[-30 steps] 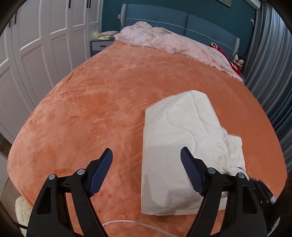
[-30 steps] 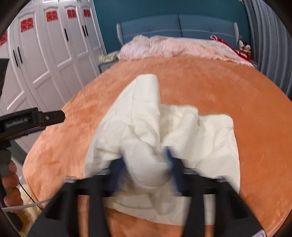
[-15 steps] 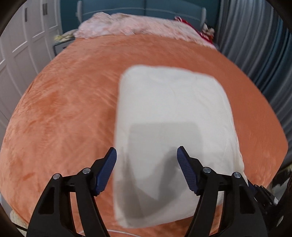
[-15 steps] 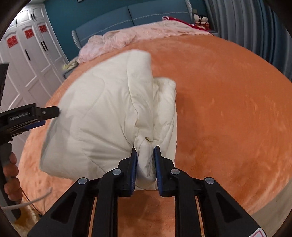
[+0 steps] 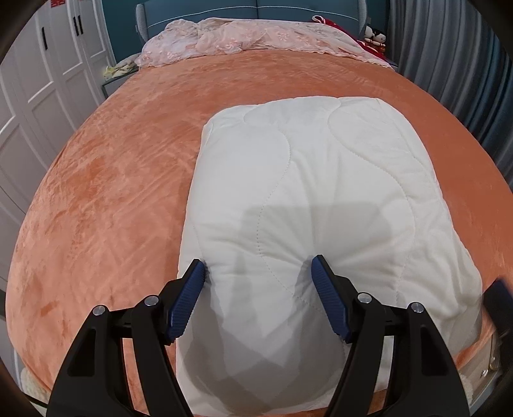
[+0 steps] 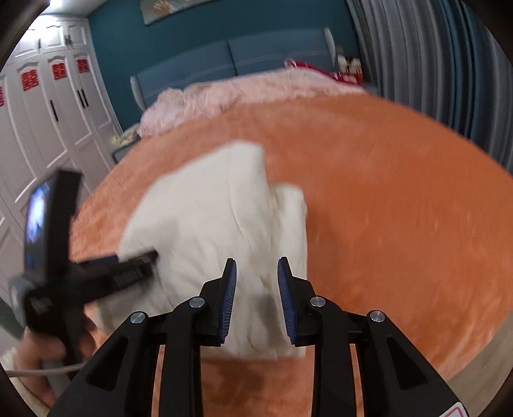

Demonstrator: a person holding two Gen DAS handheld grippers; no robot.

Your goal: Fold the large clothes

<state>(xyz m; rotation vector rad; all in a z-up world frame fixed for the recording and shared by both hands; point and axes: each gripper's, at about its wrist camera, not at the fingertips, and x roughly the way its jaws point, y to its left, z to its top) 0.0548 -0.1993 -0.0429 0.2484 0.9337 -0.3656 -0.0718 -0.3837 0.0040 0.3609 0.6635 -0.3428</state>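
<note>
Now, through your left wrist camera, you have one cream quilt [image 5: 320, 199] folded into a thick pad on the orange bedspread [image 5: 105, 192], lying toward the near right part of the bed. Your left gripper [image 5: 258, 272] is spread wide, its two blue pads [image 5: 187, 301] pressing into the quilt's near end: the left one at the quilt's left edge, the right one dimpling the top, with a bulge of fabric between them. Nothing is pinched. At the far end you can count one pink lace cover [image 5: 253, 40] heaped below one blue headboard [image 5: 250, 9]. White wardrobe doors [image 5: 48, 73] line the left side, grey curtains [image 5: 455, 54] the right, and a bit of red cloth [image 5: 323, 21] lies by the far right corner.

Next, your right wrist camera, which is blurred. You see the same single quilt [image 6: 218, 218] on the bedspread [image 6: 400, 208], left of centre, with a second folded layer showing along its right edge. Your right gripper [image 6: 256, 276] is parted a moderate gap, its two pads [image 6: 229, 298] either side of the quilt's near corner; you cannot tell whether they touch it. Your left gripper [image 6: 96, 272] shows at the left, reaching onto the quilt, with your left hand [image 6: 38, 356] on its handle. Three red emblems [image 6: 59, 72] mark the wardrobe [image 6: 64, 128].
</note>
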